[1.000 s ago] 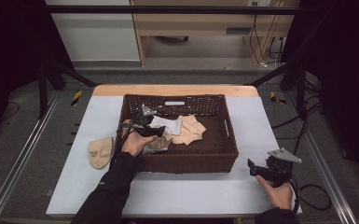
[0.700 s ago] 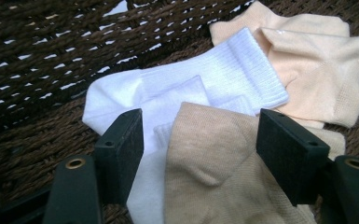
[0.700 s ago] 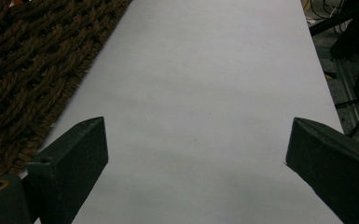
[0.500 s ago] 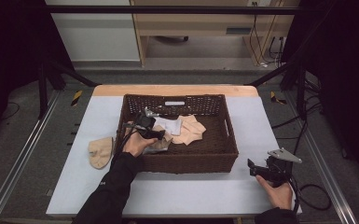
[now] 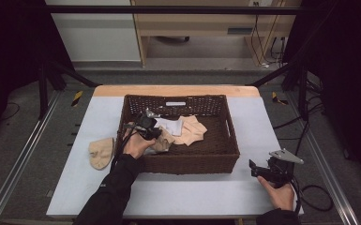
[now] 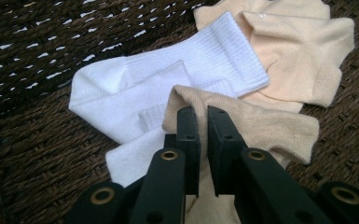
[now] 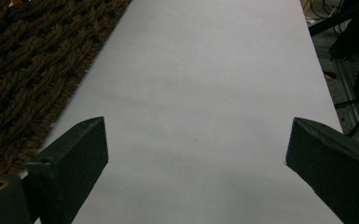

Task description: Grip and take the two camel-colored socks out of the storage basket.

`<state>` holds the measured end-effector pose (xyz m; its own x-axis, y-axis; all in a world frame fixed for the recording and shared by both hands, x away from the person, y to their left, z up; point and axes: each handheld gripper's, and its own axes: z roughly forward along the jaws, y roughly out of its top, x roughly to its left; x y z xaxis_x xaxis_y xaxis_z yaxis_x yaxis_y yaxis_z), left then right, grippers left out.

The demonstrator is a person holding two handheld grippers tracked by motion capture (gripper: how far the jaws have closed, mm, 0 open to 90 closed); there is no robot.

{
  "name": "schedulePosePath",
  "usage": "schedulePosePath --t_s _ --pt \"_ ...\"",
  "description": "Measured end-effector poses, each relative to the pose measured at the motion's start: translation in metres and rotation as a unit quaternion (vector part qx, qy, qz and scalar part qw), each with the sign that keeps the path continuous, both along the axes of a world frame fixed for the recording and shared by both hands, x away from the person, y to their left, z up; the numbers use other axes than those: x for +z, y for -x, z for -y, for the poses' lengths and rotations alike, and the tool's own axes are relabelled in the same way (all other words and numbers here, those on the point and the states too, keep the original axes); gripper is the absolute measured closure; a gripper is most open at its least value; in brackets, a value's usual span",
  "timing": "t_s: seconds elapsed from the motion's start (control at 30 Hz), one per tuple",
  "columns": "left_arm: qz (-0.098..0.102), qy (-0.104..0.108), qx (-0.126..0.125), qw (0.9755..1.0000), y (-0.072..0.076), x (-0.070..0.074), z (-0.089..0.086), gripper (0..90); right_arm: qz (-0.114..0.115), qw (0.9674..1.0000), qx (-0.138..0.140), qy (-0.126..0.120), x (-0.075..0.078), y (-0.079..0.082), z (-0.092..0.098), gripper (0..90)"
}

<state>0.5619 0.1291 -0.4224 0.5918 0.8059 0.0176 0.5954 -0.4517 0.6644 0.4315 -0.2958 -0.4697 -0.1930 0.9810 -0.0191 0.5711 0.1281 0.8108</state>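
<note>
A dark brown wicker basket [image 5: 187, 164] stands mid-table and holds several socks. My left gripper [image 6: 203, 112] reaches into its left side; its jaws have just been closing and now pinch a fold of a beige sock [image 6: 261, 126]. That sock lies partly over a white sock [image 6: 168, 84], with another beige sock [image 6: 289, 51] behind. In the high view the left gripper [image 5: 152, 133] sits over the same pile. My right gripper [image 5: 255, 168] rests on the table to the basket's right, and its jaws [image 7: 196, 140] stand wide open over bare grey surface.
A single beige sock [image 5: 101, 152] lies on the grey tabletop [image 5: 192, 197] just left of the basket. The basket's woven wall [image 7: 23, 70] is close on the right gripper's left. Metal rails and black frame legs flank the table.
In the high view both hands stay where they were, and the socks lie as before. The closing of the left jaws is too small to make out there.
</note>
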Motion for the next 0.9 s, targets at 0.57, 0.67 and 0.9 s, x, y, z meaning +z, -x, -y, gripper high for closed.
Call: schedulePosePath --t_s 0.57,0.67,0.9 --pt "0.111 0.089 -0.008 0.9897 0.022 0.034 -0.007 85.1 0.000 1.0000 -0.001 0.001 0.000 0.001 0.001 5.9" --pt "0.138 0.110 -0.008 0.9843 0.027 0.043 -0.011 85.1 0.001 1.0000 -0.002 -0.001 0.000 0.001 0.000 5.9" --pt "0.172 0.145 0.012 0.9743 0.032 0.061 -0.024 85.2 0.002 1.0000 -0.002 0.001 0.000 0.000 0.001 5.9"
